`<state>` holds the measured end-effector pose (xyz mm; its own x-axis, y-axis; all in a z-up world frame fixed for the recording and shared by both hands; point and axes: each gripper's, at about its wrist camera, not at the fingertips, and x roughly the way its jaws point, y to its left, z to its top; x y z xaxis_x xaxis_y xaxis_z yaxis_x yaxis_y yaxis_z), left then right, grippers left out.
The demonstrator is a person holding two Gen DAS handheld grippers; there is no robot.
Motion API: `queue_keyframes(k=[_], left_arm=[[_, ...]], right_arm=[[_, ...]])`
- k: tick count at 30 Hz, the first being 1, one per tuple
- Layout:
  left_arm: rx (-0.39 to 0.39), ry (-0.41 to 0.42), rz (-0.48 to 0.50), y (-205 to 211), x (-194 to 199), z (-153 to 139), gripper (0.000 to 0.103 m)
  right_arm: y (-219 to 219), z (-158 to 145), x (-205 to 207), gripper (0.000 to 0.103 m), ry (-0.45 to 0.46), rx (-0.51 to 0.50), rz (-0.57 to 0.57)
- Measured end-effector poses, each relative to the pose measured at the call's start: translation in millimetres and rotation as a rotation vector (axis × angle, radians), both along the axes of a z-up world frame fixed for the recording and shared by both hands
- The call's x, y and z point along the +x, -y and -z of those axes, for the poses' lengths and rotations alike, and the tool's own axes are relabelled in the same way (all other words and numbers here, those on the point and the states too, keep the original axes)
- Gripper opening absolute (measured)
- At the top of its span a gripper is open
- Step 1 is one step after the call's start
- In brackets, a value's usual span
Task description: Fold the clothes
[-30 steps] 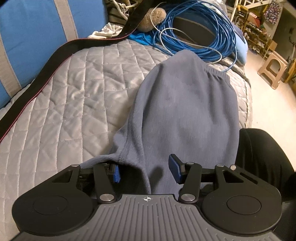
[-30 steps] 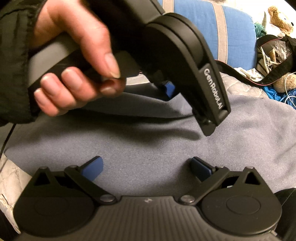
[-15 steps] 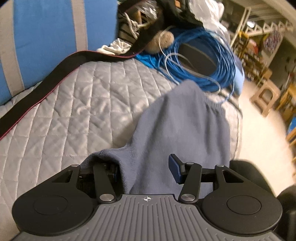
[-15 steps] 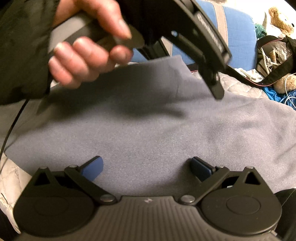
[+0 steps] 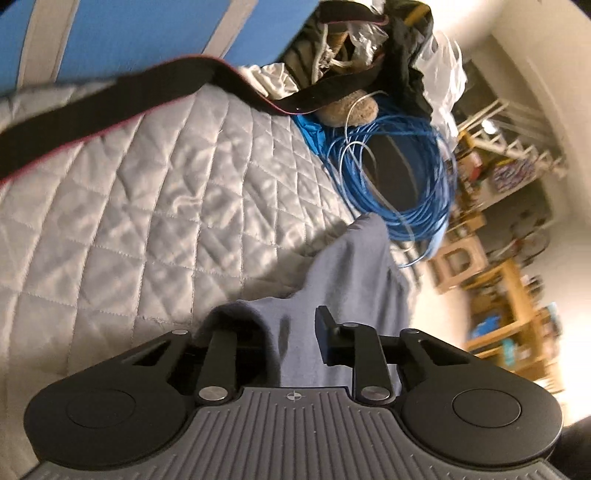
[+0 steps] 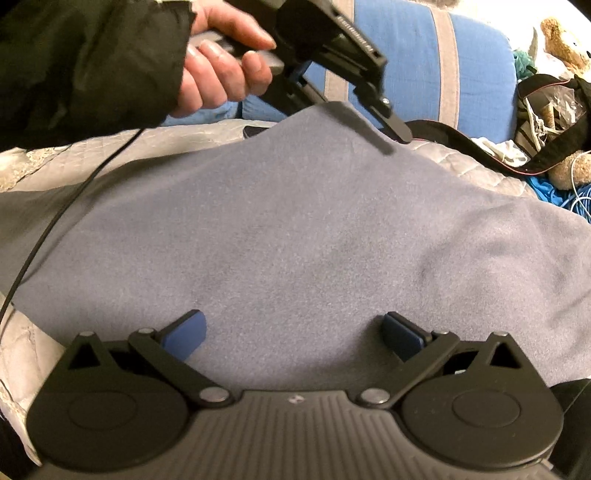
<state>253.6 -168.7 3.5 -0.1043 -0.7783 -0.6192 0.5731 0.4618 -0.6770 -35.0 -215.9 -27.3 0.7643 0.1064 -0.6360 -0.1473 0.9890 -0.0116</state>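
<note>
A grey-blue knit garment (image 6: 295,229) lies spread on the quilted bed cover (image 5: 129,221). In the right wrist view a hand (image 6: 221,74) holds my left gripper (image 6: 343,103) at the garment's far edge, which is pulled up into a peak there. In the left wrist view a fold of the garment (image 5: 354,280) runs between the jaws of my left gripper (image 5: 291,332). Those jaws are closing on it, and the cloth hides the left finger. My right gripper (image 6: 291,332) is open low over the garment's near part, with nothing between its pads.
A coil of blue cable (image 5: 406,184) lies beyond the garment. A black strap (image 5: 110,99) crosses the cover below a blue cushion (image 5: 110,29). A teddy bear (image 6: 565,48) and bags sit at the back right. A wooden stool (image 5: 458,262) stands on the floor.
My left gripper has moved away across the bed and rolled, drawing the garment's edge up with it, and its jaws have narrowed on the cloth. The right gripper has not moved.
</note>
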Motion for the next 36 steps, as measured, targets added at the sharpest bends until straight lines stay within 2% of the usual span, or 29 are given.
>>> queue_keyframes(k=[2, 3, 10, 16, 21, 27, 36], left_arm=[[-0.011, -0.031, 0.004, -3, 9, 9, 0.005], [-0.010, -0.042, 0.006, -4, 14, 15, 0.004], [-0.019, -0.117, 0.023, -2, 38, 51, 0.003], [-0.061, -0.191, 0.049, -5, 50, 75, 0.004], [-0.114, -0.248, 0.047, -10, 55, 88, 0.004], [-0.232, -0.383, 0.049, -19, 65, 102, 0.004], [-0.206, -0.386, 0.036, -35, 80, 100, 0.004]], right_arm=[[0, -1, 0, 0.102, 0.001, 0.000, -0.001], [-1, -1, 0, 0.102, 0.001, 0.000, -0.001], [-5, -3, -2, 0.102, 0.000, -0.002, -0.005], [-4, -3, 2, 0.102, 0.001, 0.001, -0.006], [-5, -4, 1, 0.102, 0.003, 0.000, -0.006], [-4, -3, 4, 0.102, 0.005, 0.003, -0.006], [-5, -1, 4, 0.102, 0.010, 0.001, -0.005]])
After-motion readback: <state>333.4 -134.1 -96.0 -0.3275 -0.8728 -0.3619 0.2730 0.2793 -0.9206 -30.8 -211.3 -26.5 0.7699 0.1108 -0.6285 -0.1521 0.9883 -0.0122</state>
